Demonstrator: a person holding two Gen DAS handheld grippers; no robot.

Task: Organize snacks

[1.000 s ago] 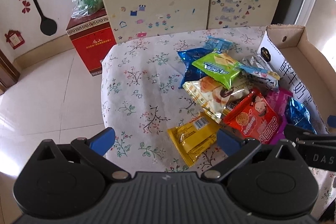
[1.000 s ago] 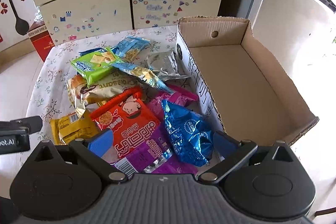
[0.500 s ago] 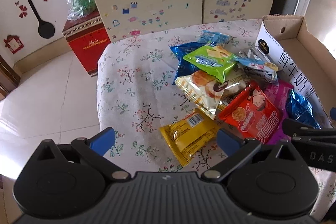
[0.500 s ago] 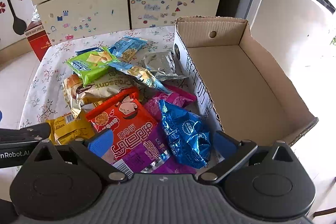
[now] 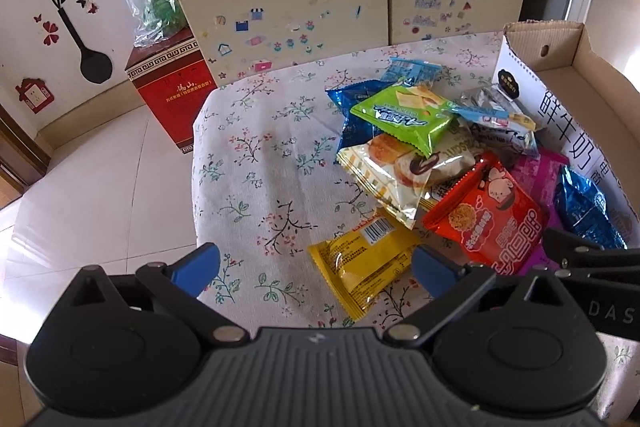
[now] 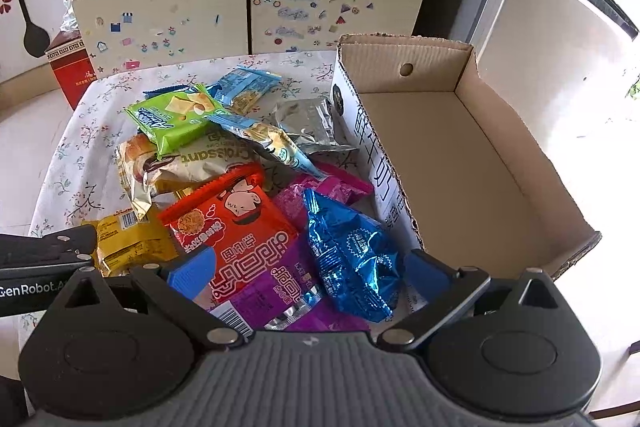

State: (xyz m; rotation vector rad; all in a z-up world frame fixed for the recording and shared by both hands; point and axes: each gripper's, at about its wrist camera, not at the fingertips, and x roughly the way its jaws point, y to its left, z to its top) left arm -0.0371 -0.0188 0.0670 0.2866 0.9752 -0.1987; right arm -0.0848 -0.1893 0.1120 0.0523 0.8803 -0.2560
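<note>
The left gripper (image 5: 316,269) hangs with its jaws spread wide and nothing between them, its right blue fingertip (image 5: 434,269) just beside the near end of the yellow packet (image 5: 362,265). The right gripper (image 6: 308,273) is likewise spread wide and empty, to the right of that packet, and its black body shows at the right edge of the left wrist view, close beside the left one

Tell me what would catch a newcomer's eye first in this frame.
The heap of bright snack packets on the floral tablecloth, with the red noodle packet and shiny blue packet nearest the open right gripper. Right of the heap sits an empty cardboard box.
</note>
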